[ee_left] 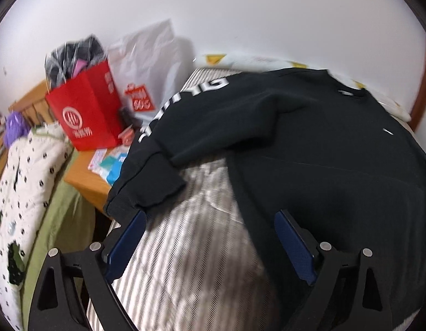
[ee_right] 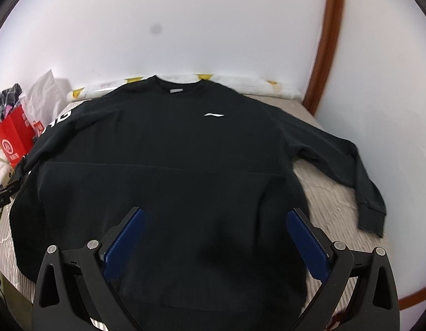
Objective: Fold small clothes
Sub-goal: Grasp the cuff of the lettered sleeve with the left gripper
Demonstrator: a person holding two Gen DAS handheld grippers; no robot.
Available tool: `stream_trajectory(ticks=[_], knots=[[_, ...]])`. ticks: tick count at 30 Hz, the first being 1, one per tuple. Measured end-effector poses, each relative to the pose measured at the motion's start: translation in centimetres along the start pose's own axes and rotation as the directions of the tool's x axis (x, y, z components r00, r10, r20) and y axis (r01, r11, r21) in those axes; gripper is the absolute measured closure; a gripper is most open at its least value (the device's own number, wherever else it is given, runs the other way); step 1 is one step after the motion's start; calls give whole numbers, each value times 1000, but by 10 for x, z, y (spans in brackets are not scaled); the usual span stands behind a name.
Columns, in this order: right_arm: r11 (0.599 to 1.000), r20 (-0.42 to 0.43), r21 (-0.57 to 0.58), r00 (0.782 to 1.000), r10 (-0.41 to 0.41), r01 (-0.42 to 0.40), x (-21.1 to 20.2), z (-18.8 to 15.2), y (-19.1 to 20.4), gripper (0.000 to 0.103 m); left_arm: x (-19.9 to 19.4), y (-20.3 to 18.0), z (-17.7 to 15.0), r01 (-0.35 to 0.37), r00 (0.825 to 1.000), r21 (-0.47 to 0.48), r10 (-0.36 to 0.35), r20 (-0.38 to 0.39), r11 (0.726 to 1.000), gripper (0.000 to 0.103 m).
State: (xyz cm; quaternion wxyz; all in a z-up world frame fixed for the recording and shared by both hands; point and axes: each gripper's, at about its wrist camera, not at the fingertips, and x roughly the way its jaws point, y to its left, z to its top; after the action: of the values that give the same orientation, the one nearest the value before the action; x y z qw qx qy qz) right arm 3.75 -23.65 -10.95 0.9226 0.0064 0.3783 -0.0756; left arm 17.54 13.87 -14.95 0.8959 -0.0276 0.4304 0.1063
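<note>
While both grippers tilt down over the black sweatshirt (ee_right: 163, 149) — jaws apart, nothing between them.

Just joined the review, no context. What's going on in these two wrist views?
A person with a handheld gripper in each hand is about to fold a black sweatshirt spread front-up on a striped bed cover. Both sleeves lie out to the sides, nothing folded yet. The left gripper is open near the lettered sleeve's cuff and the body's side edge, gripping nothing. The right gripper is open over the lower body of the sweatshirt, also gripping nothing. A red paper bag stands on the bedside table.
</note>
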Motion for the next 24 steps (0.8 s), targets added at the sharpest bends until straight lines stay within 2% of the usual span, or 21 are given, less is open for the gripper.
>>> stream_trajectory(ticks=[7,8,11,14,17,18,20,21,22,24], knots=[[999,-59,-40,998,16,-19,31,14,29,2,39,20,12,27,999,-23,-27,-21,999,15],[999,-67,-42,998,18,-21,35,16,32,2,45,21,13,23,999,-18,-23,-24,1000,15],[999,-84,-49,996,9,-13,47,21,40,2,59,25,14,4,999,-9,-5,-42,1000,26],[999,-104,-52,995,5,-11,56,24,46,2,65,23,15,-28,999,23,28,-27,999,28],[999,-121,-53,993,-9,3,65,26,50,2,67,25,16,-72,997,32,72,-12,997,45],[999,-126,-53,992,-17,11,66,26,50,2,66,27,17,-92,996,24,93,-7,995,54],[999,-134,-49,991,-28,21,69,28,49,2,64,33,18,-94,996,2,94,-10,996,66],[999,-132,-46,991,-29,23,70,29,48,2,62,38,18,-101,995,-11,101,-12,995,79],[999,-130,-41,991,-30,25,69,30,47,2,61,41,19,-89,996,-20,88,-17,996,87],[999,-127,-34,992,-26,22,69,32,45,2,57,44,21,-54,998,-33,53,-28,998,93]])
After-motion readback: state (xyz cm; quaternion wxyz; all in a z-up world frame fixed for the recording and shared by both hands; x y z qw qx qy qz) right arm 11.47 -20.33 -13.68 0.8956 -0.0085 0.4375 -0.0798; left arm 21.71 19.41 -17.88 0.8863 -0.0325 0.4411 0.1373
